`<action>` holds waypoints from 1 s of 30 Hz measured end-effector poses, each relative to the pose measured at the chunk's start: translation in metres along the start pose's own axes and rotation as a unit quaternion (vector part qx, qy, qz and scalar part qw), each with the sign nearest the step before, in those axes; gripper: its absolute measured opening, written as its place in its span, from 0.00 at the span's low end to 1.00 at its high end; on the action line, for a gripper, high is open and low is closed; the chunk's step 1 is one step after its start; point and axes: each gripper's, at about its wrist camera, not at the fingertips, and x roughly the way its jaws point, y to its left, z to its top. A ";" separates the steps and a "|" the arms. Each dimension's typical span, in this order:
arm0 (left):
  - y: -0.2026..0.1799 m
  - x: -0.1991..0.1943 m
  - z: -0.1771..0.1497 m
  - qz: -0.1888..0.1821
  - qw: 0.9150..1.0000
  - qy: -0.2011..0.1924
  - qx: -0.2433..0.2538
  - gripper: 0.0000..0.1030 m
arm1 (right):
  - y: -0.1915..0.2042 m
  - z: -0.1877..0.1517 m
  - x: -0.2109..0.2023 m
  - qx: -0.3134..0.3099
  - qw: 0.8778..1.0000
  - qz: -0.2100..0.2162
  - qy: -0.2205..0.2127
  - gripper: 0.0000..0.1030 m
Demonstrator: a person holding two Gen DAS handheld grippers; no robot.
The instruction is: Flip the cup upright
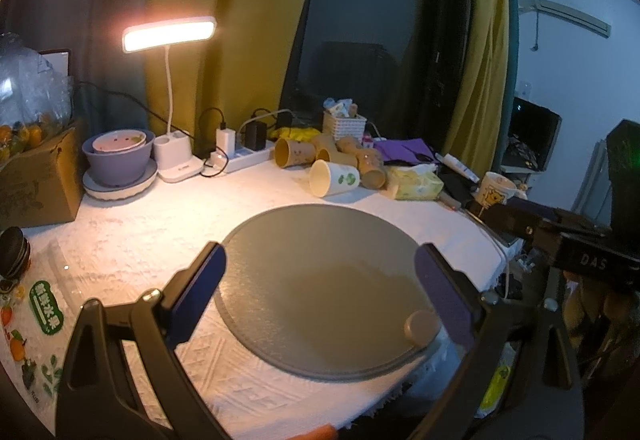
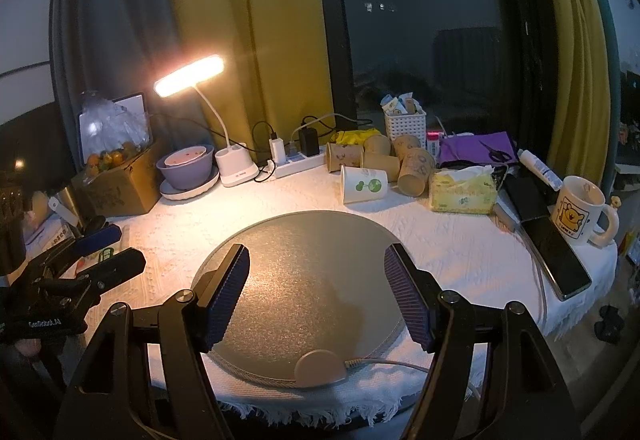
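A white paper cup [image 1: 334, 178] with a green print lies on its side beyond the round grey mat [image 1: 320, 280], mouth to the left. It also shows in the right wrist view [image 2: 363, 184]. Several brown paper cups [image 1: 294, 152] lie or stand behind it; they also show in the right wrist view [image 2: 416, 168]. My left gripper [image 1: 320, 272] is open and empty over the mat. My right gripper [image 2: 318, 272] is open and empty over the mat [image 2: 304, 288]. Both are well short of the cups.
A lit desk lamp [image 2: 236, 168], a purple bowl on a plate [image 2: 186, 168], a power strip [image 2: 296, 160], a white basket [image 2: 406, 126], a tissue pack [image 2: 462, 192], a mug [image 2: 578, 210] and a phone [image 2: 556, 260] ring the table. A cardboard box [image 1: 36, 176] stands at left.
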 end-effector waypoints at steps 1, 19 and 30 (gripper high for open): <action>0.000 0.000 0.000 0.001 1.000 0.000 0.000 0.94 | 0.000 0.000 0.000 0.000 1.000 0.000 -0.001 0.71; 0.003 0.000 0.000 0.001 1.000 0.000 -0.003 0.94 | -0.001 -0.002 -0.001 -0.001 1.000 0.001 -0.002 0.71; 0.002 -0.001 0.000 0.001 1.000 -0.001 -0.003 0.94 | 0.000 -0.003 -0.001 -0.002 1.000 0.000 -0.003 0.71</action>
